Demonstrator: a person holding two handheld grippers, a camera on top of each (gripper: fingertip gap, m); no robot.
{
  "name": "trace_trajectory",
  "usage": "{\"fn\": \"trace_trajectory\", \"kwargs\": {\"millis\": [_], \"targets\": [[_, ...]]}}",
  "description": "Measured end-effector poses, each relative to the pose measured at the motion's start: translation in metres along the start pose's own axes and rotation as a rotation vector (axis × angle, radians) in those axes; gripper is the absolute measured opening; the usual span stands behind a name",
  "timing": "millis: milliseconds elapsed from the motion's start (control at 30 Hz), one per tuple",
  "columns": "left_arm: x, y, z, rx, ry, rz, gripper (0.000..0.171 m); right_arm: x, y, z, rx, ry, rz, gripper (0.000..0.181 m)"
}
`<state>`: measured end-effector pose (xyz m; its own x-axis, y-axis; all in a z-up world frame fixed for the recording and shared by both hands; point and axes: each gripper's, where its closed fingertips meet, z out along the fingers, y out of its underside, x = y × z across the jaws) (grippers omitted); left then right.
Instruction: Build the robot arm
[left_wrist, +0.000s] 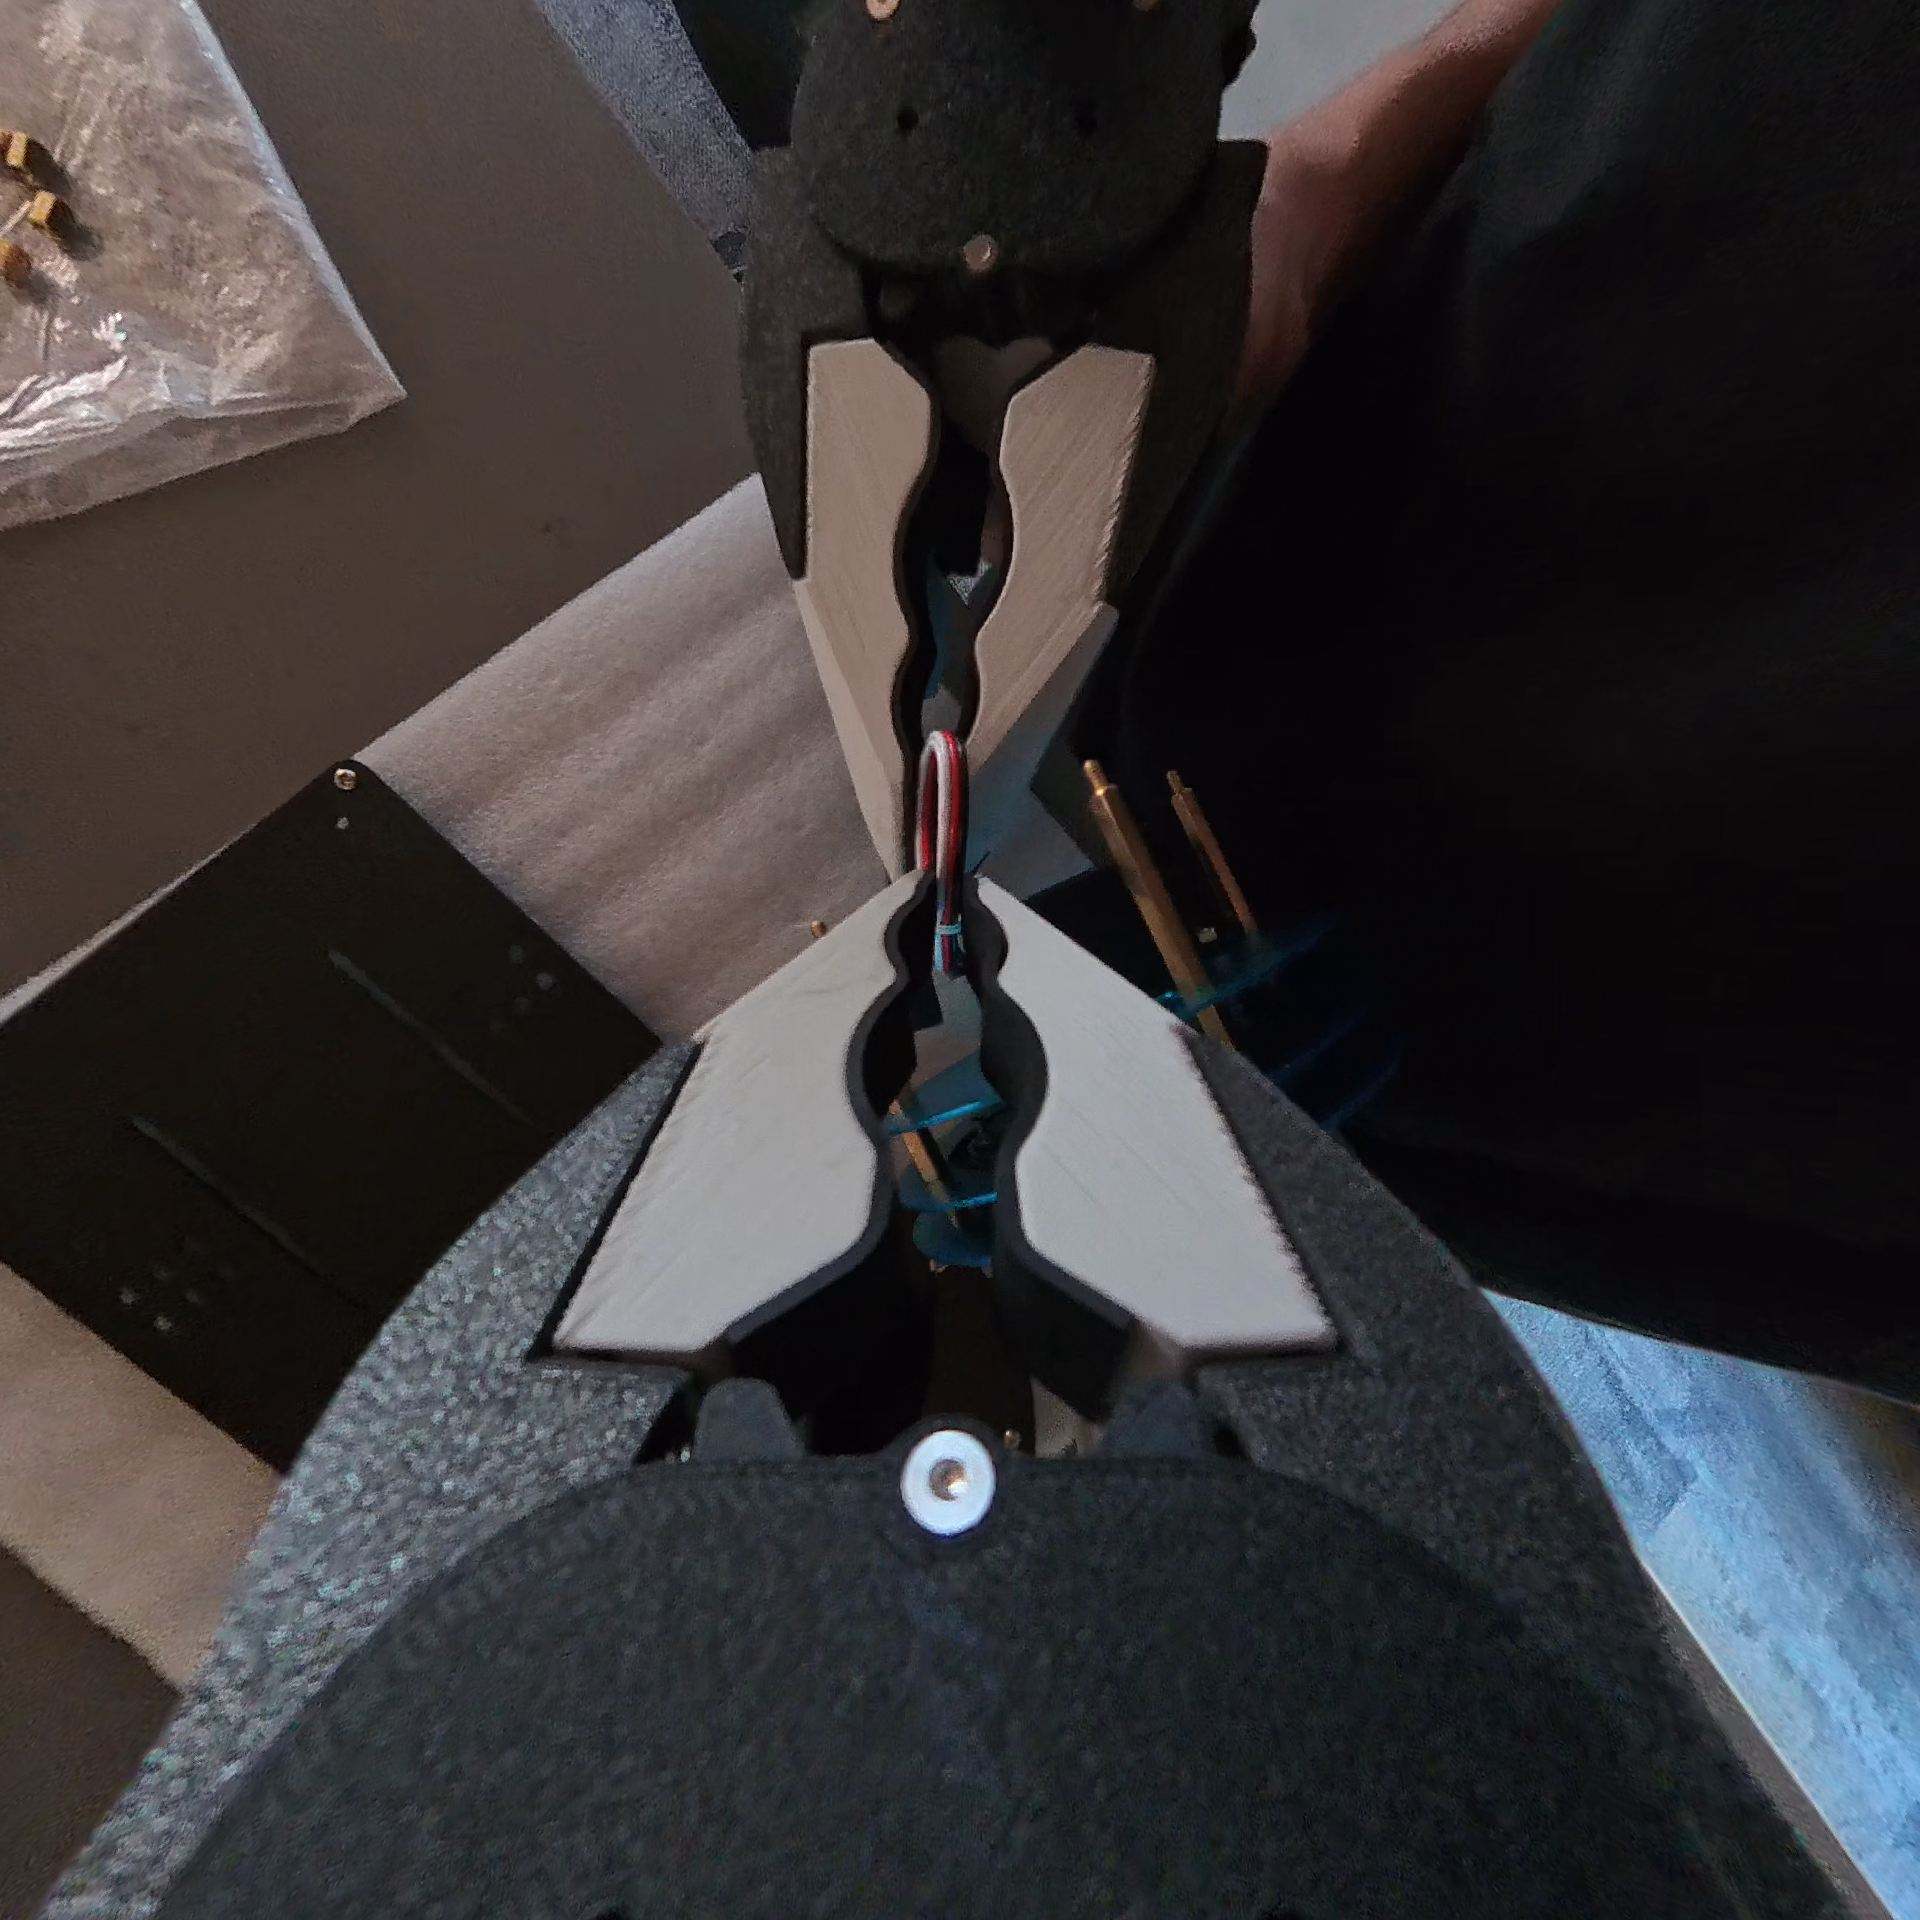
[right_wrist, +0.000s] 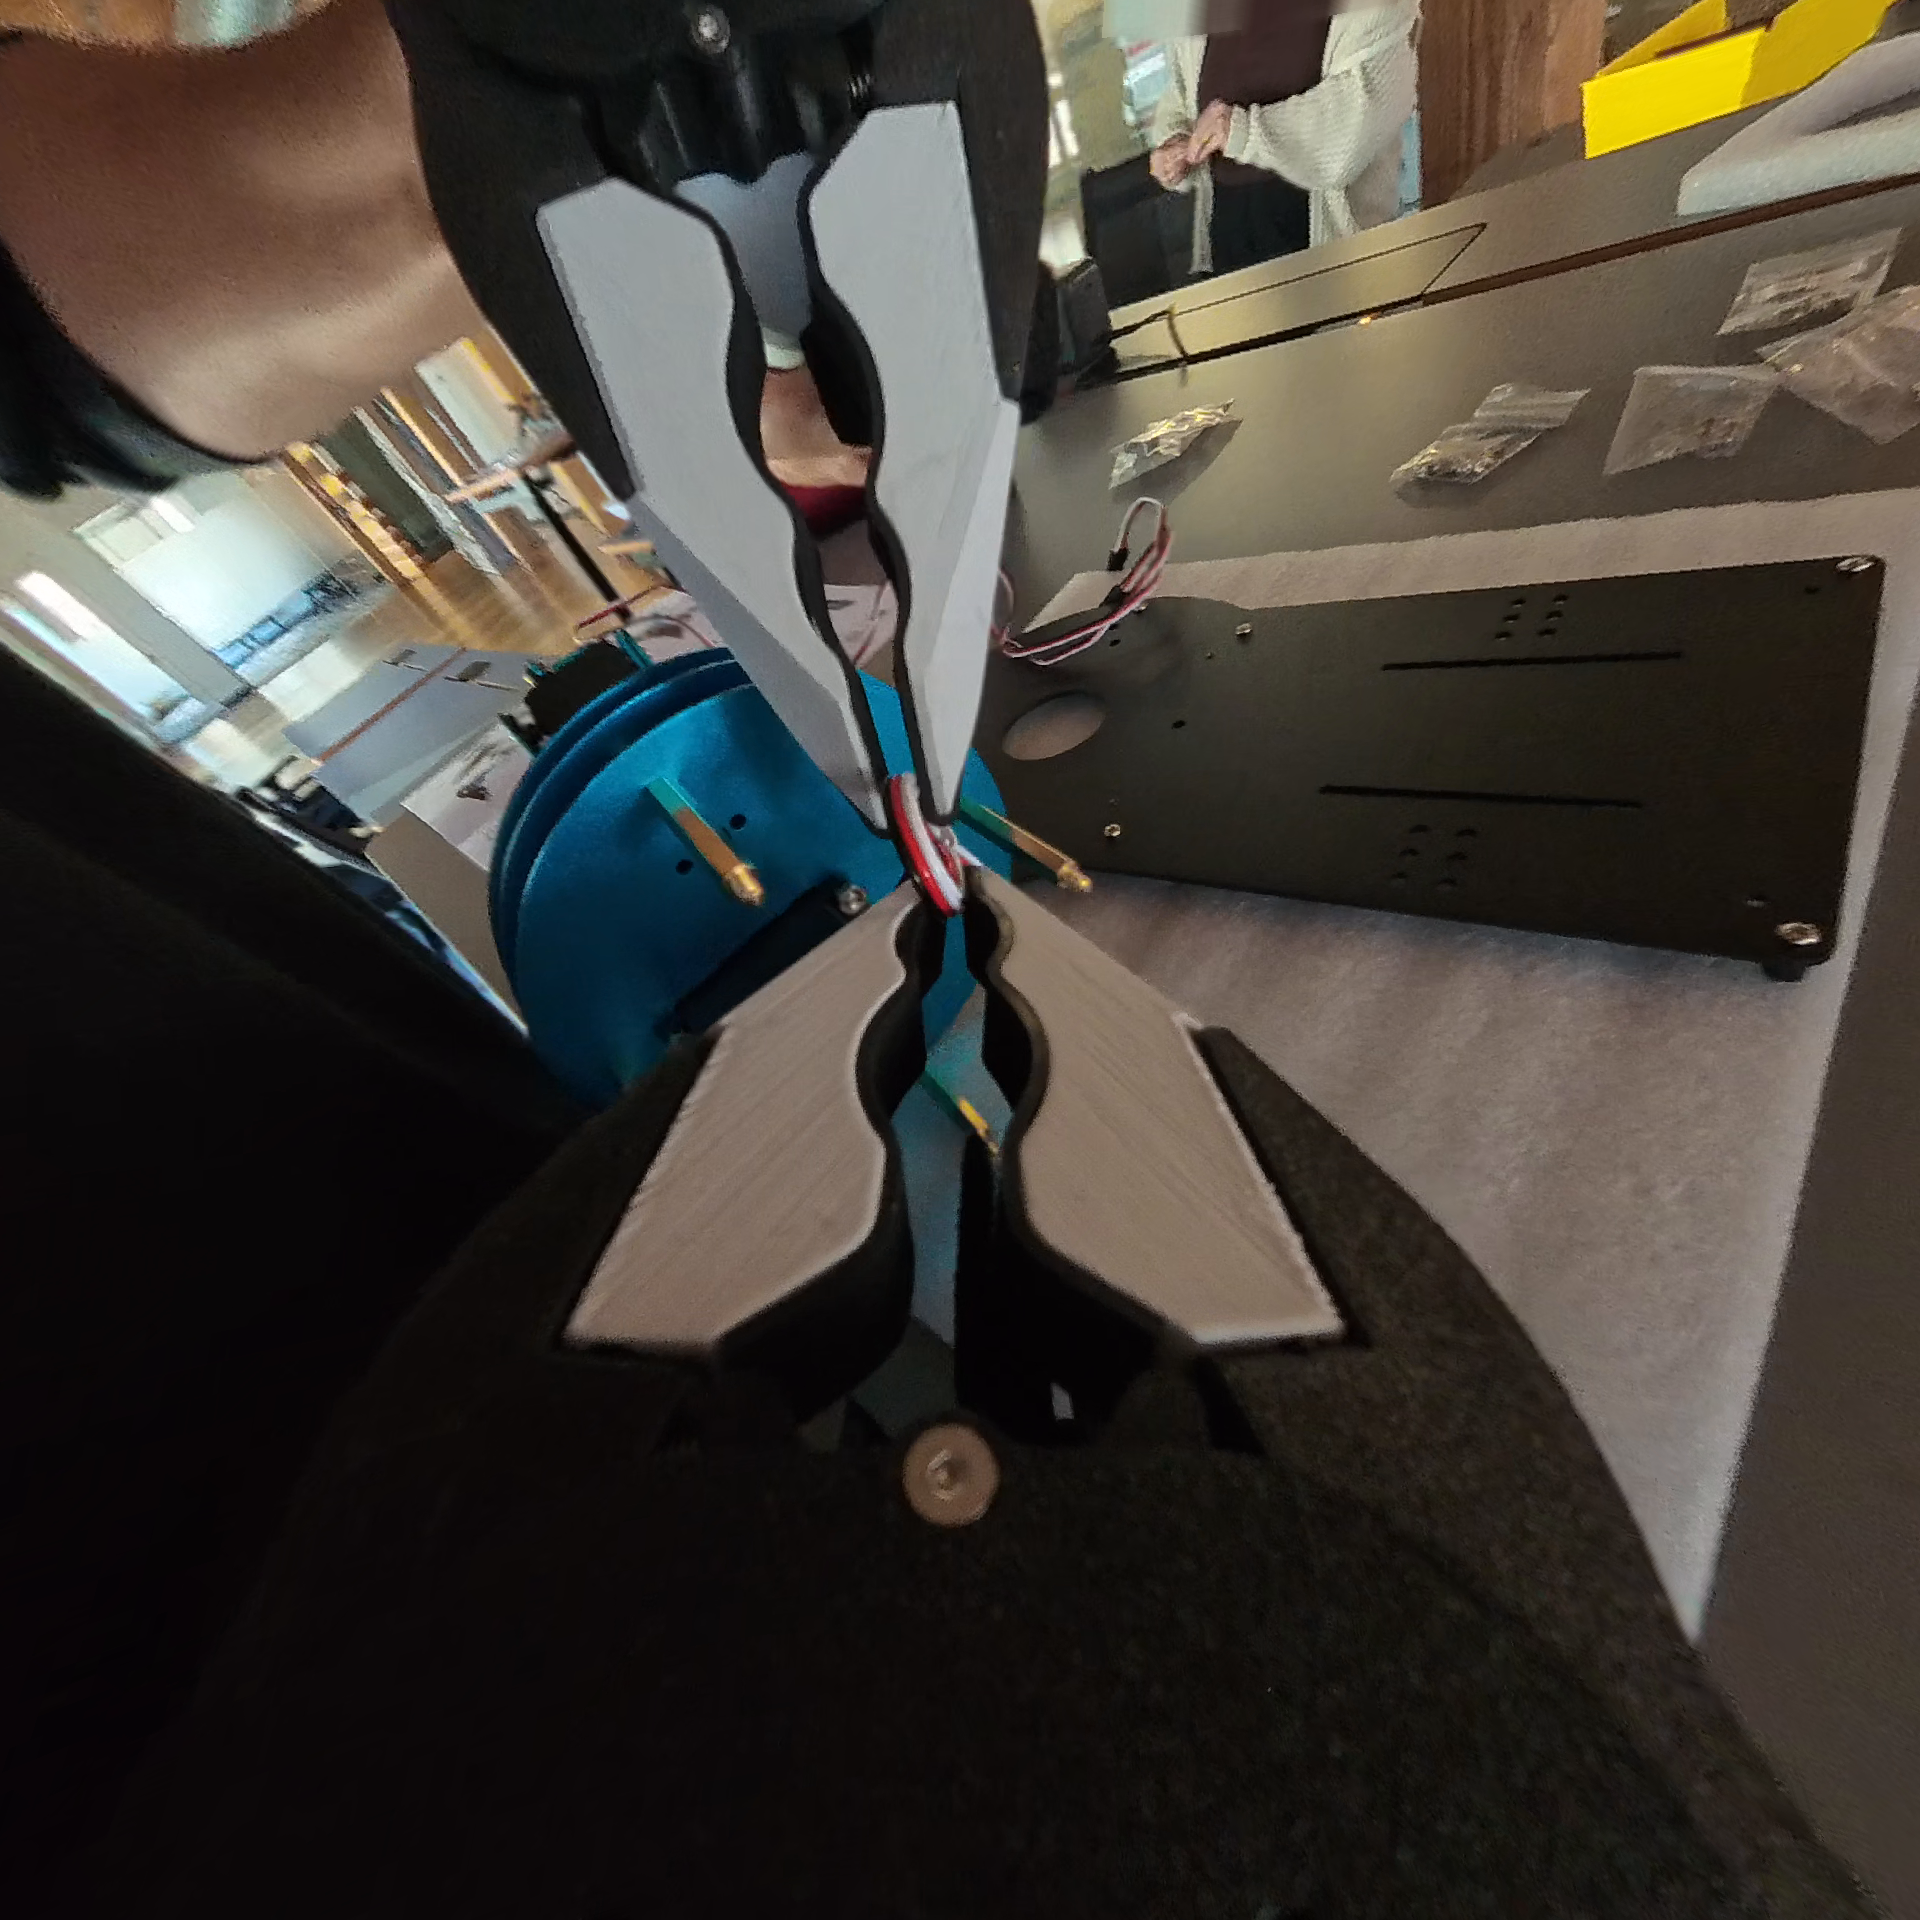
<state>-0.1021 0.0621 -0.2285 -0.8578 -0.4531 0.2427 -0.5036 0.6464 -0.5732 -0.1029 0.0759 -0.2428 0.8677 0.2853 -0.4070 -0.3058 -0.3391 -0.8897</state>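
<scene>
Currently both grippers tip to tip, sharing one red-and-white wire loop (left_wrist: 943, 821). Left gripper (left_wrist: 951, 883) at bottom of left wrist view, jaws drawn narrow, tips pinching lower end of loop; right gripper (left_wrist: 940, 727) entering from above, jaws likewise nearly closed on upper bend. Same pairing in right wrist view: right gripper (right_wrist: 951, 894) below, left gripper (right_wrist: 914, 805) above, wire loop (right_wrist: 928, 847) clamped between both sets of tips. Long axis of loop roughly in line with both finger pairs, running tip to tip. Neither gripper nearer; both in contact. Just behind the tips: blue disc assembly (right_wrist: 613, 935) with brass standoffs (right_wrist: 717, 847). Black perforated plate (right_wrist: 1507, 748) on grey foam sheet (right_wrist: 1351, 1143), well to one side.
</scene>
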Motion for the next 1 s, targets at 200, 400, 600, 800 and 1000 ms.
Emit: {"fn": "trace_trajectory", "kwargs": {"millis": [200, 400, 600, 800, 1000], "targets": [[-0.003, -0.002, -0.001, 0.058, -0.013, -0.119, 0.003, -0.002, -0.004, 0.001, 0.052, -0.072, 0.093, 0.002], [-0.003, -0.005, 0.004, -0.063, -0.096, -0.056, 0.016, -0.002, -0.001, 0.004, -0.058, 0.002, -0.079, 0.002], [0.0, -0.001, -0.005, -0.066, -0.125, -0.048, 0.003, 0.0, -0.001, 0.002, -0.023, -0.057, -0.083, 0.007], [0.0, 0.005, -0.013, 0.023, -0.138, -0.155, 0.003, -0.005, -0.008, 0.004, 0.017, -0.159, -0.123, 0.012], [0.003, 0.008, -0.016, 0.048, -0.154, -0.193, 0.003, -0.008, -0.011, 0.012, -0.011, -0.224, -0.145, 0.007]]}}
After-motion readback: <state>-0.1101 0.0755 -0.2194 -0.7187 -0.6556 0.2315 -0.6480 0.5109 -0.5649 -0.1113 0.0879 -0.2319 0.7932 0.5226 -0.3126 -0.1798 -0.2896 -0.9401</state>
